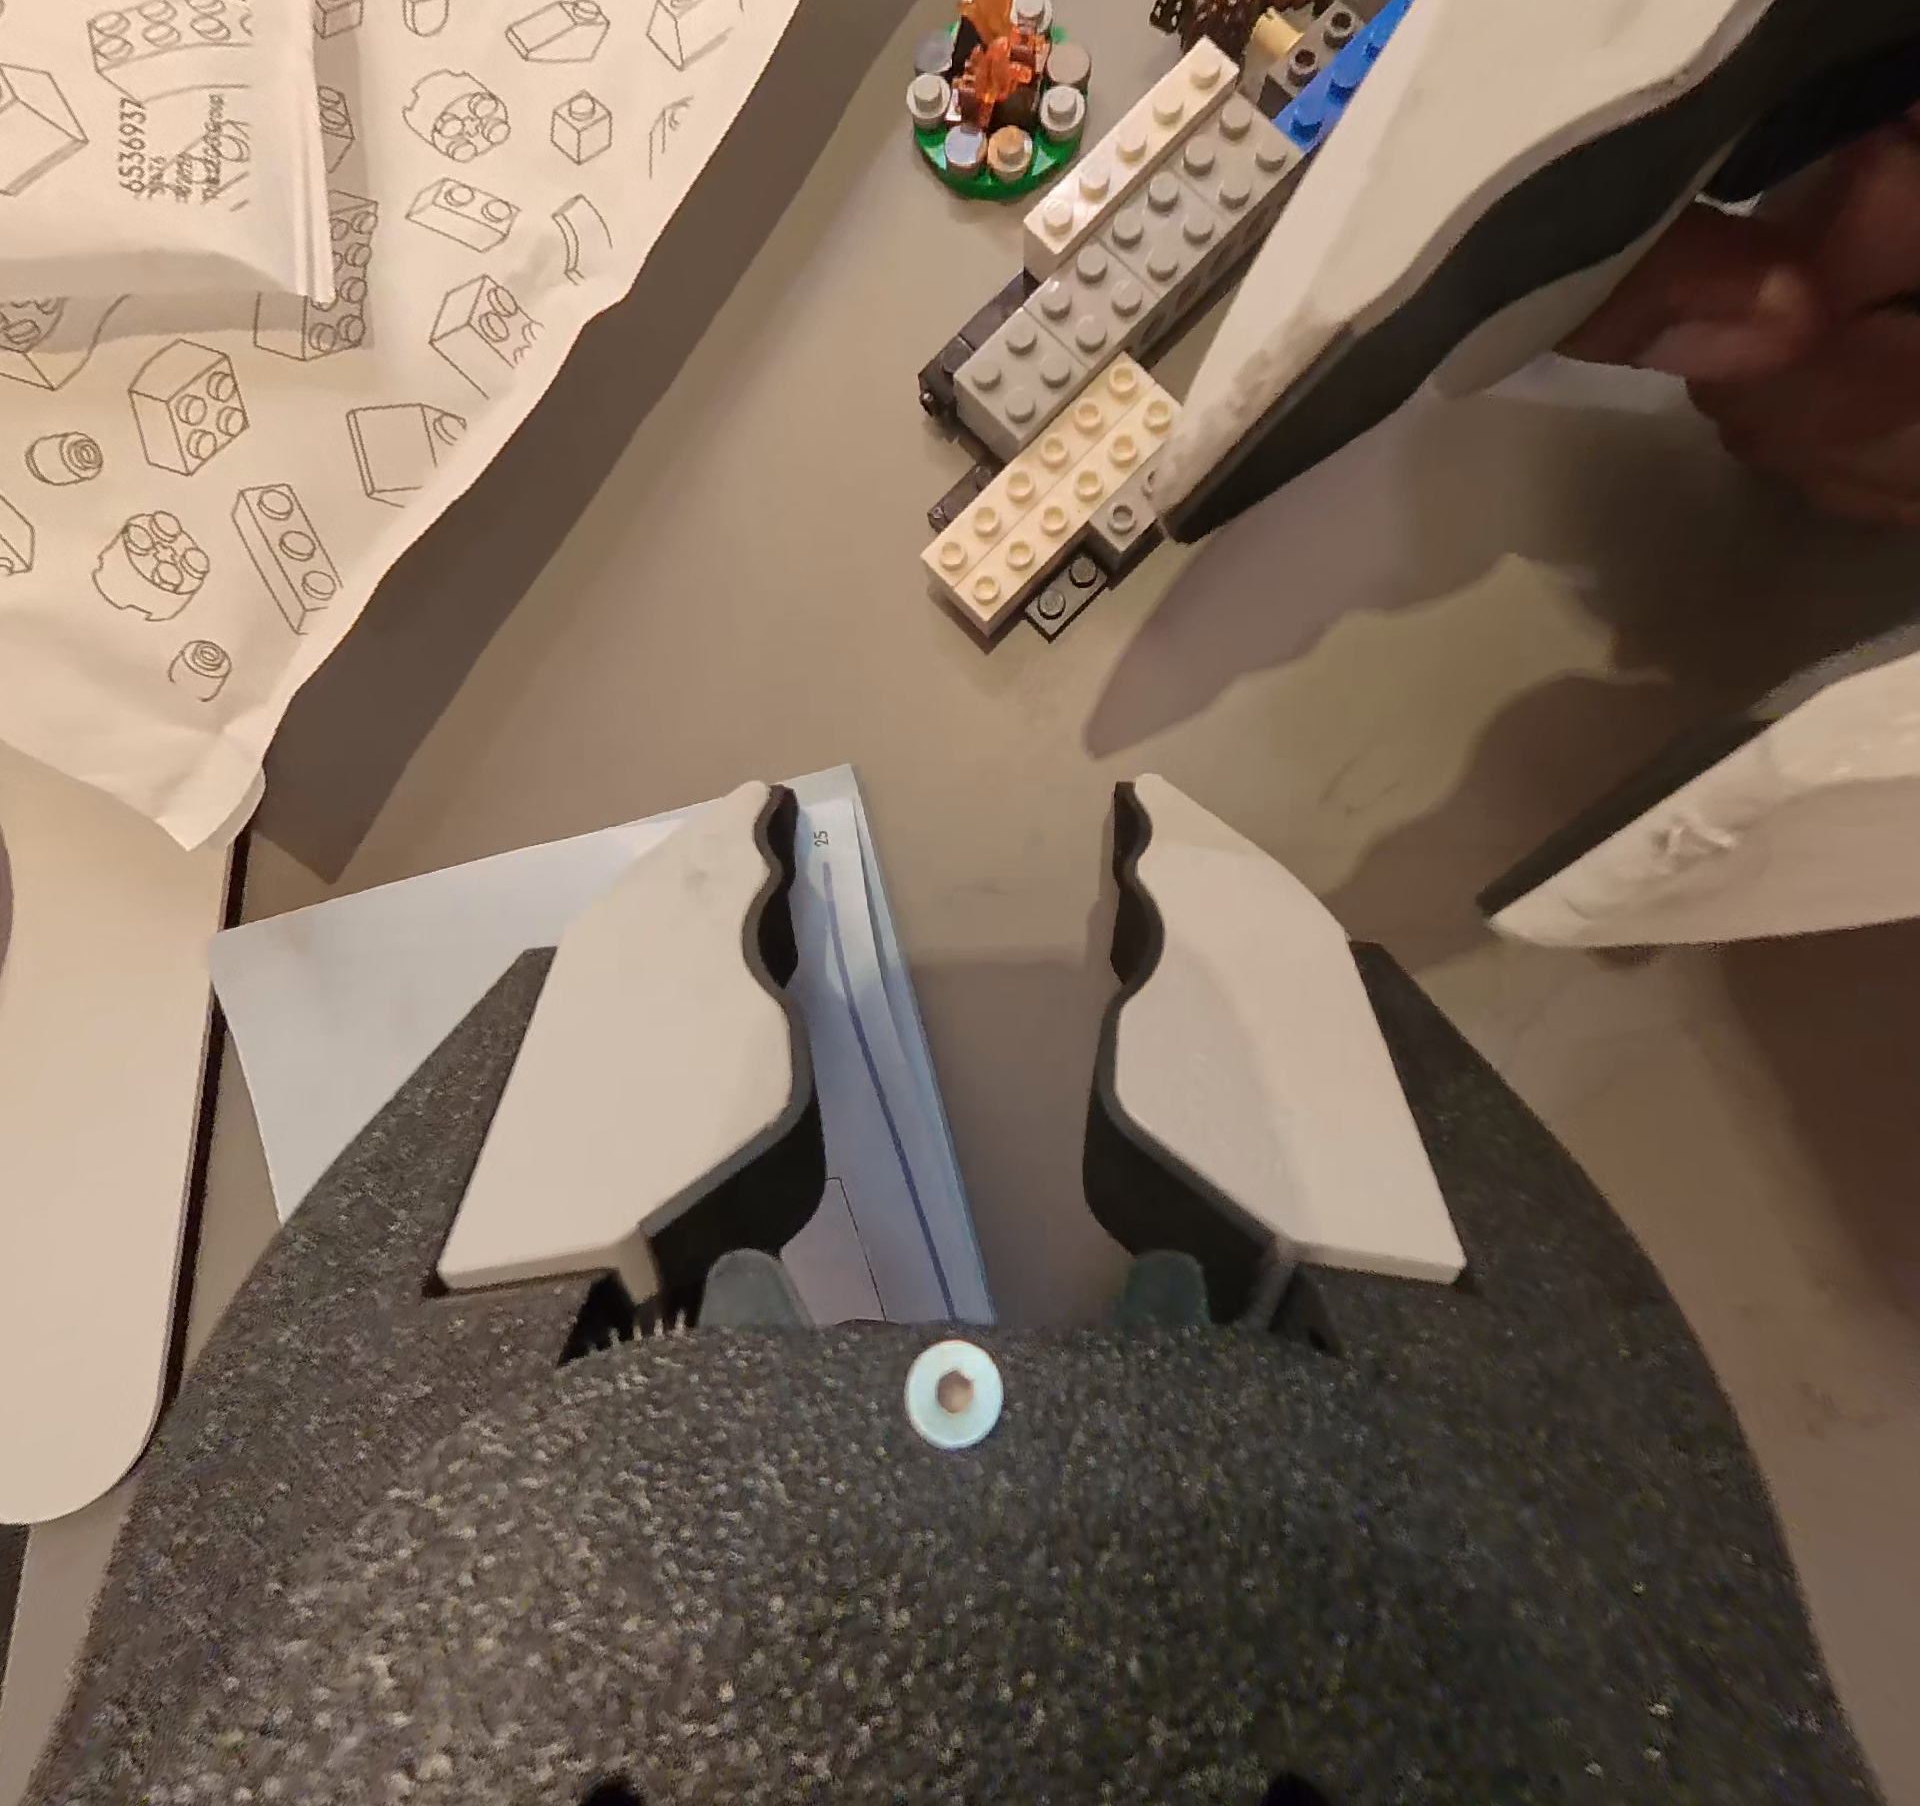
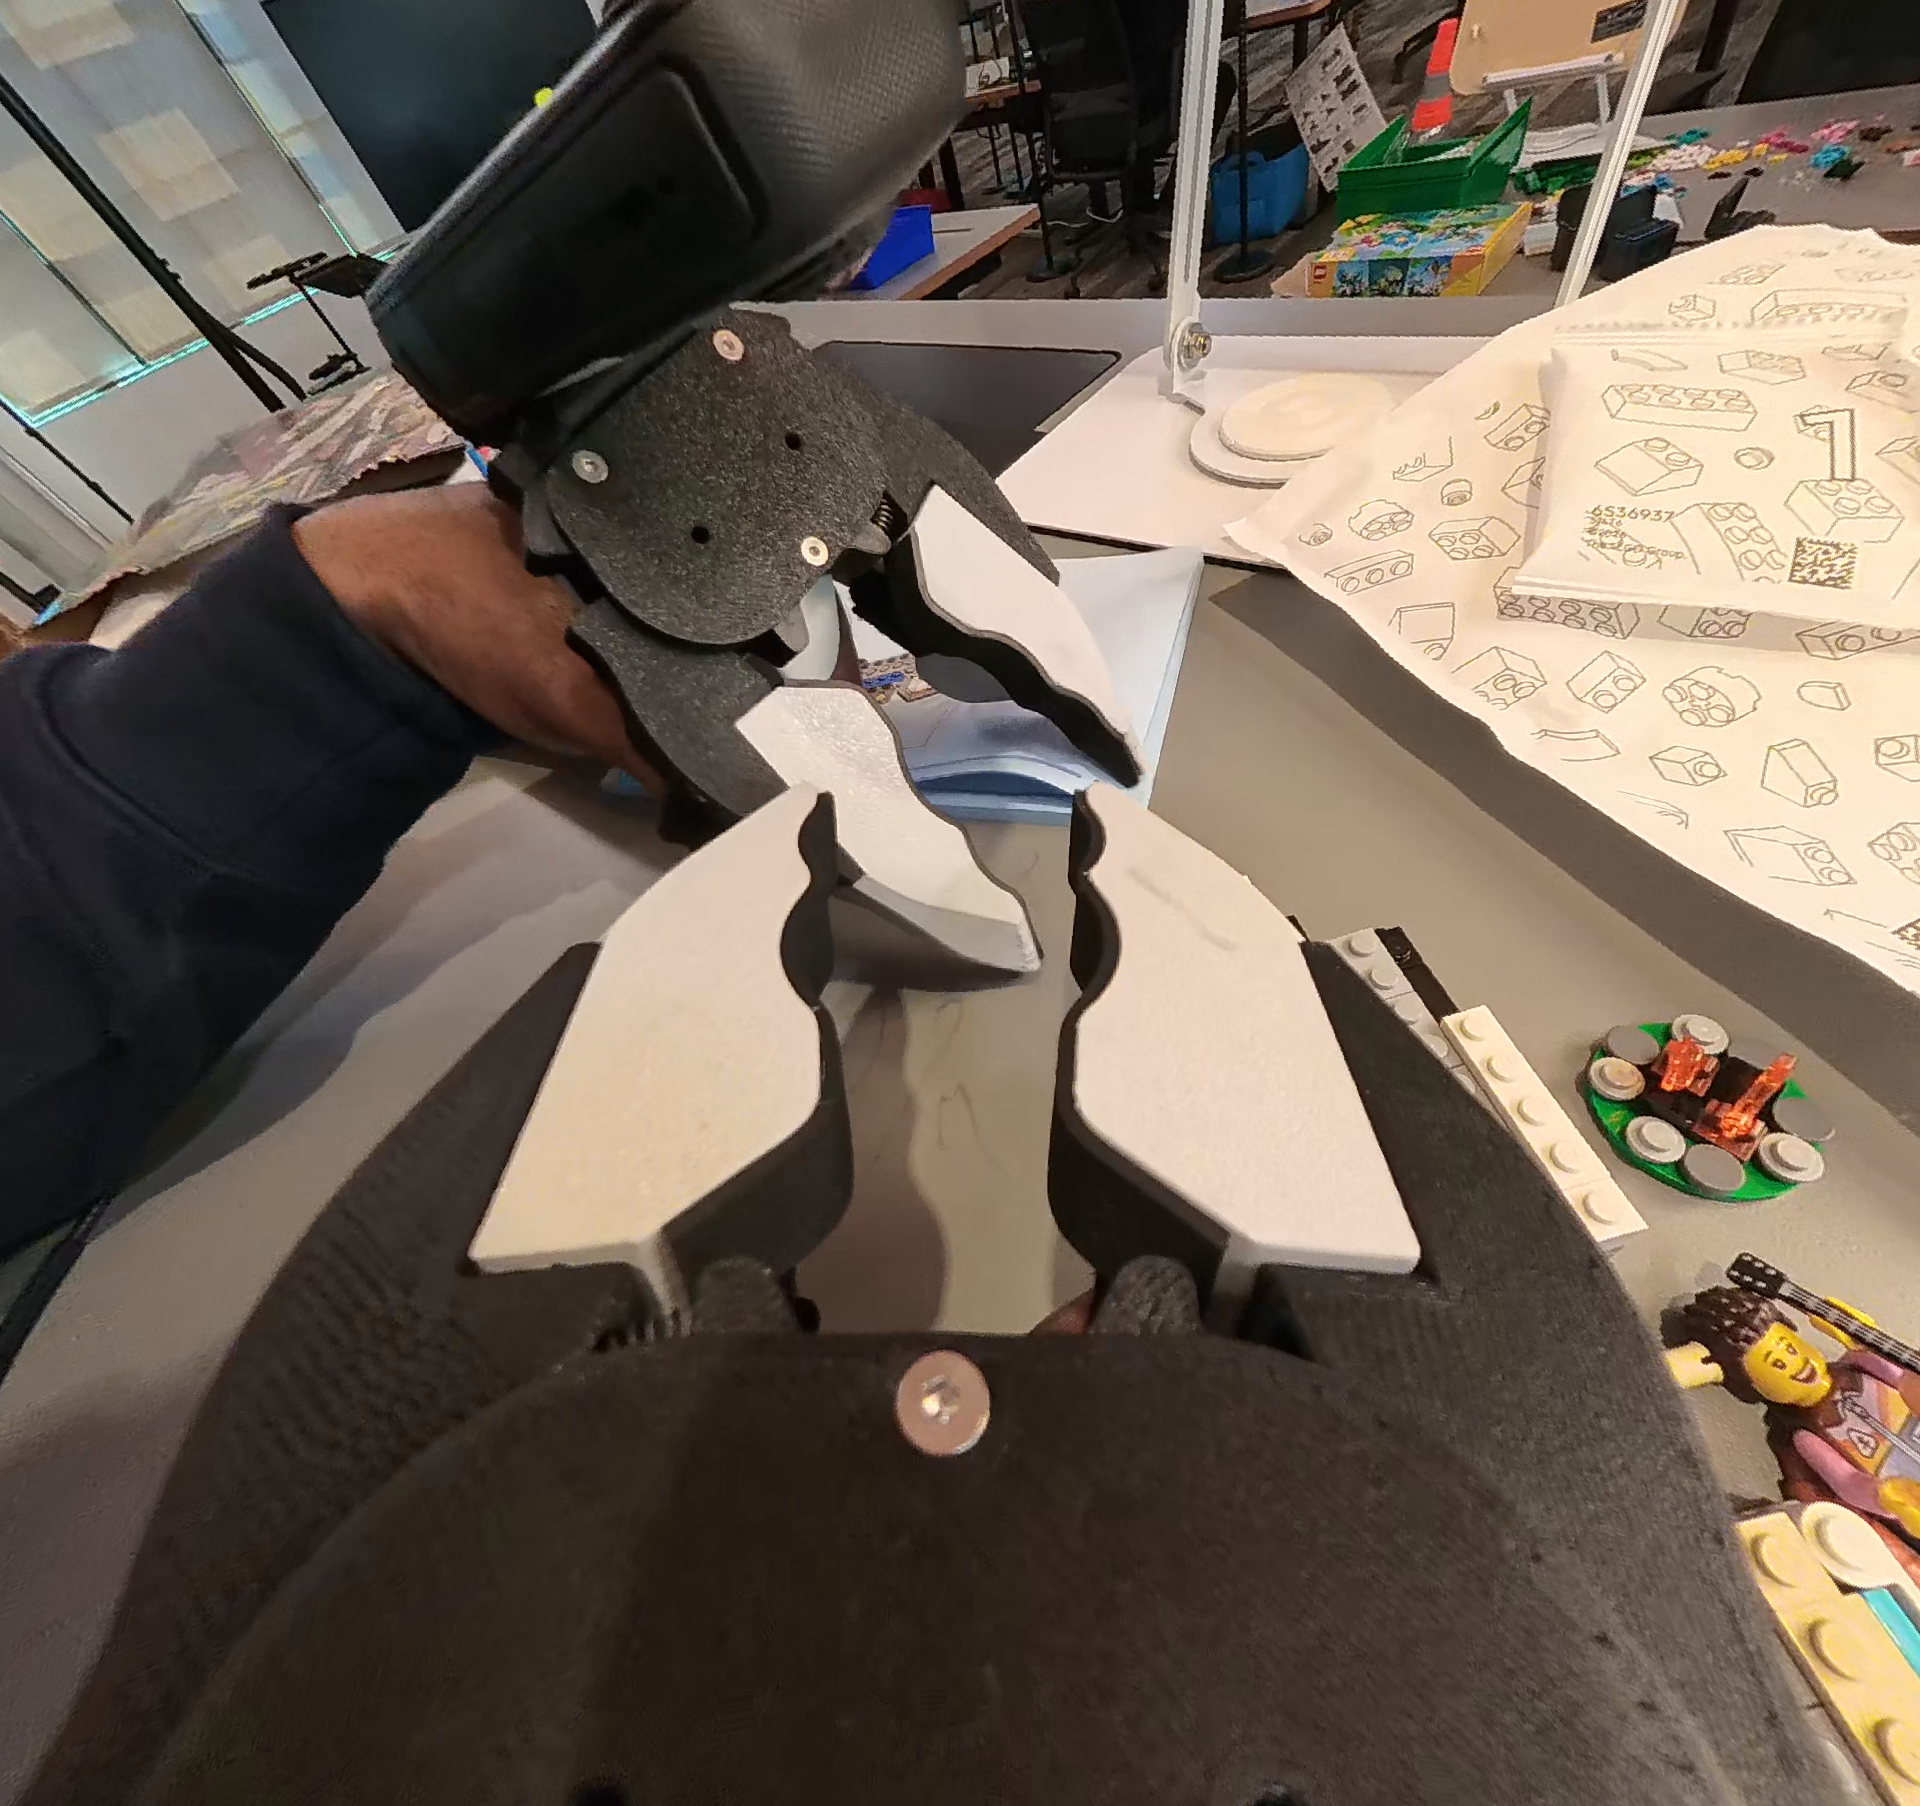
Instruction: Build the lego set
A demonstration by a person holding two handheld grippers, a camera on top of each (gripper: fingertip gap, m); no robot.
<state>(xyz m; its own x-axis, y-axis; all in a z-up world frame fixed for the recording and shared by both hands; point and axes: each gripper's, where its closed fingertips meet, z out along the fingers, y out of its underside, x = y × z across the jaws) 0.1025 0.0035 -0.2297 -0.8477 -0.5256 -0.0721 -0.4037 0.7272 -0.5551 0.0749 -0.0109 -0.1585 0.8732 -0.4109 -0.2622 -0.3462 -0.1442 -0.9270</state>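
Tongs on both sides stand open and hold nothing. The left tongs [image 1: 948,800] are spread wide above the bench [image 1: 727,613]. Their left finger hangs over the corner of a pale blue booklet [image 1: 894,1029], their right finger over bare bench, and nothing lies between the pads. A hand [image 2: 468,613] in a dark sleeve holds them tilted down toward the booklet.

The right tongs [image 2: 953,806] are set narrower, also empty. Between their fingers show only the bench and the lower finger of the left tongs beyond. From the left wrist view, one right finger [image 1: 1195,468] reaches to the near end of a long brick build [image 1: 1091,322]. It overlaps the cream bricks there, but I cannot tell whether it touches them or only hovers above. The other right finger is well apart from the build, over bare bench.

The build lies flat, studs up: cream and grey bricks in a row on dark plates, with a blue piece at its far end. Just beyond it sits a round green plate [image 1: 997,94] bearing grey studs and orange flame pieces. A minifigure [image 2: 1787,1372] lies near the right tongs' body. A printed paper bag [image 1: 312,354] covers the bench toward its far edge, well apart from both tongs.
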